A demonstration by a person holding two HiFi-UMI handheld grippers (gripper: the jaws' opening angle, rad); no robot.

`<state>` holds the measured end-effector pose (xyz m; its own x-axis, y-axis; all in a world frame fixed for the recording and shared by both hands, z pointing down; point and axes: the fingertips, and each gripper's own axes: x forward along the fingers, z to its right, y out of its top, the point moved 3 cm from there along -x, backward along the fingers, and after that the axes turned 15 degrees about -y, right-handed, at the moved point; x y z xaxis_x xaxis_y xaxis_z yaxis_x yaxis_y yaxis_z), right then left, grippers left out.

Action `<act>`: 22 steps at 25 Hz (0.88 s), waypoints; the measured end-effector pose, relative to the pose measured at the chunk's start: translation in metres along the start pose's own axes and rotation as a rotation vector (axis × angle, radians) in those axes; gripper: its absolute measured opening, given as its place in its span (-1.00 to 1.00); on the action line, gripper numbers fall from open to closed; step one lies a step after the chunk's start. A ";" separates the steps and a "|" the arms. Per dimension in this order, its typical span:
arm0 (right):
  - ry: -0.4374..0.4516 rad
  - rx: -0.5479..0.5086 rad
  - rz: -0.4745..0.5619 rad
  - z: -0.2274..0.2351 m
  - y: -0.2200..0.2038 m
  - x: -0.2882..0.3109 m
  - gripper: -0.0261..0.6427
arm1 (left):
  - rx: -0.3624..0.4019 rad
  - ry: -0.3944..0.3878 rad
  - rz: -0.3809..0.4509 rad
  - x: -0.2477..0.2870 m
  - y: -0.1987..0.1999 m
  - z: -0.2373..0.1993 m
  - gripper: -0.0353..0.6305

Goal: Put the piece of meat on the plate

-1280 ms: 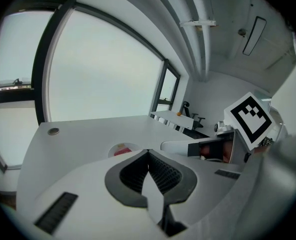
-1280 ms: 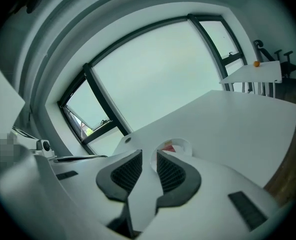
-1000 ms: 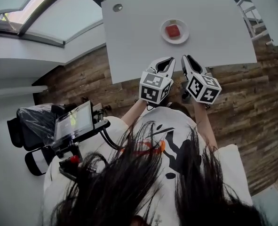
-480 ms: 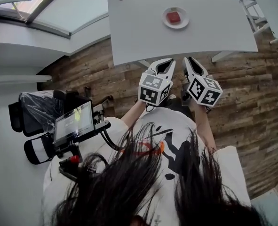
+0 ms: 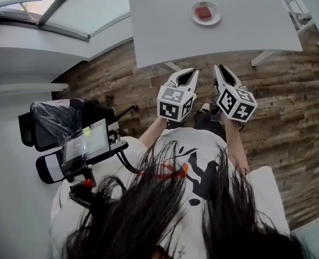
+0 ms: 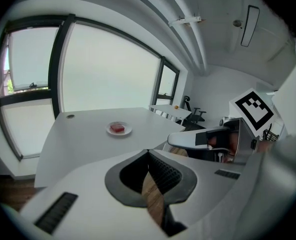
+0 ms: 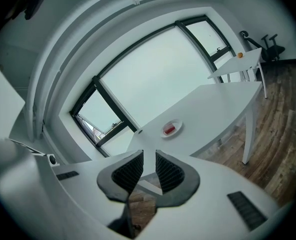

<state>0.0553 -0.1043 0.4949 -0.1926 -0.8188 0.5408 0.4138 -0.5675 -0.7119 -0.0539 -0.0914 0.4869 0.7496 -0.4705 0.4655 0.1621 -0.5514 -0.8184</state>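
meat (image 5: 203, 12) on plate (image 5: 217, 18), tiny; table (image 5: 164, 31) cropped; left gripper (image 5: 194, 70), right gripper (image 5: 218, 67) jaws together, empty

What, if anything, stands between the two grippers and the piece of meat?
Nothing visible does. The piece of meat already lies on the plate on the grey table. Between it and the left gripper and right gripper, both off the table's near edge, are only bare tabletop and wooden floor.
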 end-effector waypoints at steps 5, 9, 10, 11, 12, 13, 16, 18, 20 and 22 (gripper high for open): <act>-0.019 0.016 -0.023 0.005 -0.014 0.002 -0.67 | -0.014 0.028 -0.018 -0.006 -0.012 -0.006 -0.88; -0.014 0.019 -0.050 0.003 -0.025 0.006 -0.67 | -0.035 0.048 -0.036 -0.012 -0.023 -0.009 -0.88; -0.017 0.013 -0.055 0.003 -0.027 0.007 -0.67 | -0.035 0.053 -0.039 -0.012 -0.025 -0.009 -0.88; -0.020 0.007 -0.060 0.004 -0.028 0.008 -0.67 | -0.034 0.058 -0.042 -0.011 -0.026 -0.009 -0.88; -0.022 0.002 -0.065 0.005 -0.029 0.009 -0.67 | -0.032 0.060 -0.044 -0.011 -0.026 -0.008 -0.88; -0.022 0.001 -0.069 0.005 -0.030 0.009 -0.67 | -0.029 0.061 -0.045 -0.010 -0.027 -0.007 -0.88; -0.020 0.005 -0.075 0.003 -0.034 0.007 -0.67 | -0.027 0.053 -0.050 -0.010 -0.028 -0.006 -0.88; -0.022 0.001 -0.077 0.002 -0.035 0.004 -0.67 | -0.032 0.049 -0.050 -0.009 -0.028 -0.005 -0.88; -0.018 -0.007 -0.080 0.000 -0.031 0.003 -0.67 | -0.034 0.057 -0.050 -0.008 -0.025 -0.006 -0.88; -0.008 -0.012 -0.085 -0.002 -0.028 0.006 -0.67 | -0.030 0.069 -0.048 -0.007 -0.020 -0.008 -0.88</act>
<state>0.0406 -0.0938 0.5168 -0.2194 -0.7673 0.6026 0.3853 -0.6356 -0.6690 -0.0676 -0.0828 0.5034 0.6952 -0.4890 0.5268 0.1766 -0.5942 -0.7847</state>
